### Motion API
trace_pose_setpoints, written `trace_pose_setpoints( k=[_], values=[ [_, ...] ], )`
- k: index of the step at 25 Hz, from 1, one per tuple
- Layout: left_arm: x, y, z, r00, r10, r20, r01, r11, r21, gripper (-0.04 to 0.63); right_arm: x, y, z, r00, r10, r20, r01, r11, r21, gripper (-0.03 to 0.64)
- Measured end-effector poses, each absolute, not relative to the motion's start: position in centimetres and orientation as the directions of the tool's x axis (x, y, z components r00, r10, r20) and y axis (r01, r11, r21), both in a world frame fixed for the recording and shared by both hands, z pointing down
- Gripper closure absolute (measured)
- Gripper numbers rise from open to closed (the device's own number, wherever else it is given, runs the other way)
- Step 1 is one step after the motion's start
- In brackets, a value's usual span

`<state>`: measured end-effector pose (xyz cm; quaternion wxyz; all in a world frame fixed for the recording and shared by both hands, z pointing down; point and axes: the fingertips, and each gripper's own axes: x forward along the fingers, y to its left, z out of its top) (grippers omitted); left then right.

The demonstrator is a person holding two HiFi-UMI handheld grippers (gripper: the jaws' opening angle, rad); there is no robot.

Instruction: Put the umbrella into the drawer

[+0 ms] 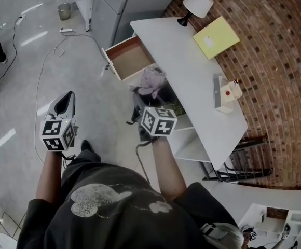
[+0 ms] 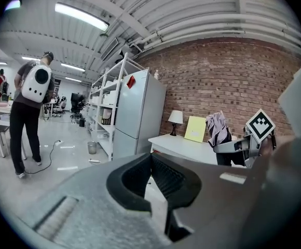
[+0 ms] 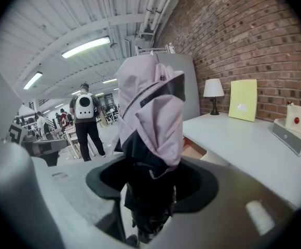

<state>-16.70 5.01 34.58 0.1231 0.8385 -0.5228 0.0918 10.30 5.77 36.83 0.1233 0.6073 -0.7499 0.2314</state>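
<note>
Left claw (image 1: pixel 65 101): tips together, nothing between them. It hangs off to the side, probably kept free to steady things later.

Light wooden drawer (image 1: pixel 129 59): pulled open at the end of the white counter (image 1: pixel 192 77), inside bare, ready to receive.

Folded pink-and-black fabric umbrella (image 1: pixel 153 80): in the air just short of the drawer's near corner. The right claw (image 3: pixel 149 184) is clamped on its dark lower part, so I judge the pink end leads in.

Count: claws two, umbrella one, open drawer one.
</note>
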Motion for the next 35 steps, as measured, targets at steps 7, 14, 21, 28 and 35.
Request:
trace_pose_setpoints(
  k=[7,14,21,28,35],
  values=[
    [-19.9,-2.4,36.3,0.520,-0.783,0.341,-0.853,-0.497,0.160,0.586,7.7,0.6,37.9,-0.145,-0.844,0.517,-0.980,0.050,-0.192,0.371],
    [-21.0,-6.4,38.2,0.558,-0.747,0.362,-0.828,-0.529,0.186,0.586,6.7,-1.2,40.1,-0.103,-0.818,0.566,-0.984,0.000,-0.179,0.371],
    [-20.0,-9.6,38.9,0.558,-0.744,0.367,-0.827,-0.537,0.170,0.586,7.2,-4.9,41.6,-0.113,-0.814,0.570,-0.982,0.002,-0.191,0.371],
    [-19.2,-13.8,39.9,0.506,-0.763,0.403,-0.854,-0.508,0.112,0.586,8.3,-12.3,44.1,-0.185,-0.799,0.573,-0.970,0.053,-0.238,0.371],
    [-15.8,-19.1,42.4,0.448,-0.757,0.475,-0.884,-0.454,0.110,0.586,9.9,-20.5,47.4,-0.267,-0.745,0.611,-0.956,0.125,-0.266,0.371]
  ],
)
